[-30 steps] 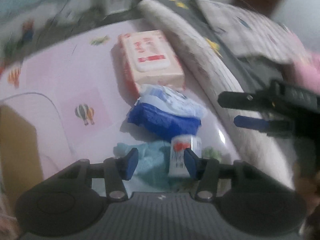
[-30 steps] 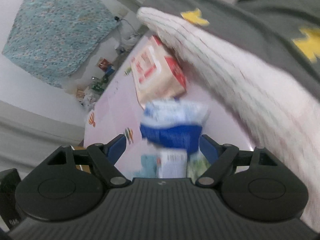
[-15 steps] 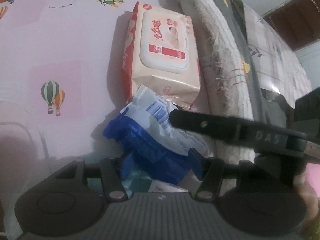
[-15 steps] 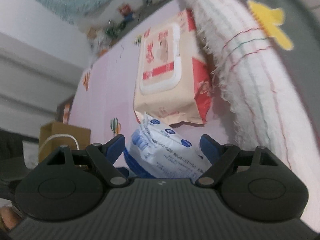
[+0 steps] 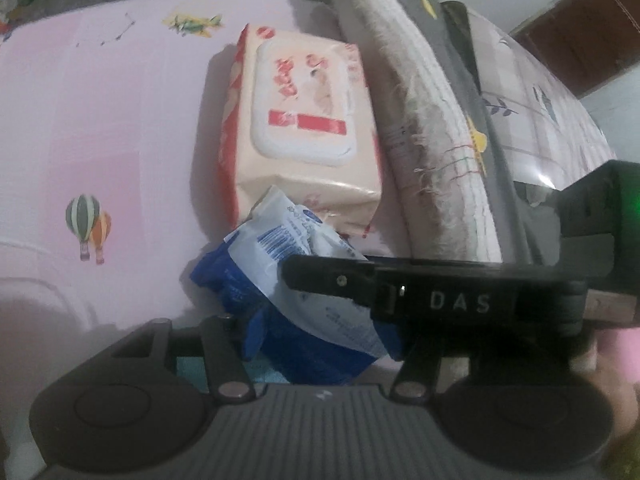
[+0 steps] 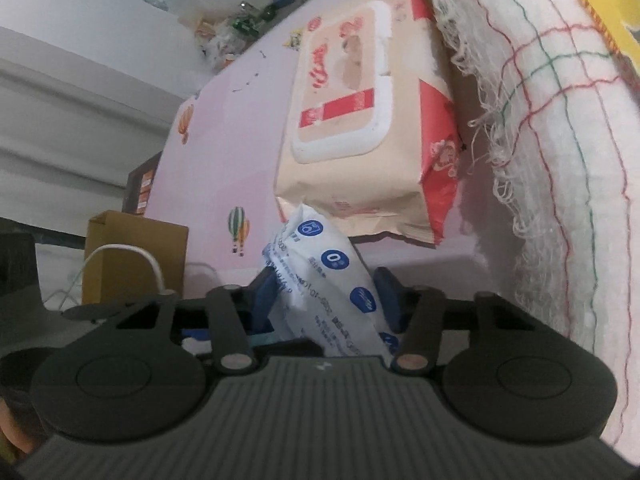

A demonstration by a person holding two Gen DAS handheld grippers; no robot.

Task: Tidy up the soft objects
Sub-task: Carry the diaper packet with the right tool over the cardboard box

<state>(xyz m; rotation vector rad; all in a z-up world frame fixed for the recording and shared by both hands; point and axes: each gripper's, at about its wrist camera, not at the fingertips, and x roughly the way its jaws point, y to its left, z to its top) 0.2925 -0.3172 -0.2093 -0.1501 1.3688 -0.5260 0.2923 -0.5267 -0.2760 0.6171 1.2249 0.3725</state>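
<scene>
A blue and white soft tissue pack (image 5: 280,264) (image 6: 324,280) lies on the pink mat, touching the near end of a large peach and red wet-wipe pack (image 5: 304,120) (image 6: 360,128). My right gripper (image 6: 326,292) has its blue pads on both sides of the tissue pack and is shut on it. In the left wrist view the right gripper's black finger (image 5: 420,288) crosses over the pack. My left gripper (image 5: 320,344) straddles the pack's near end; its right finger is hidden behind the other tool. A teal cloth (image 5: 192,364) shows under the left gripper.
A rolled white towel (image 5: 432,140) (image 6: 560,120) runs along the right of the packs, with grey bedding (image 5: 472,80) beyond it. The pink mat (image 5: 100,120) with balloon prints spreads to the left. A cardboard box (image 6: 132,256) and a white cable stand at the mat's left edge.
Both grippers have moved forward onto the blue and white pack. The right gripper's fingers have closed from wide open onto the pack. The small white carton has dropped out of the left wrist view.
</scene>
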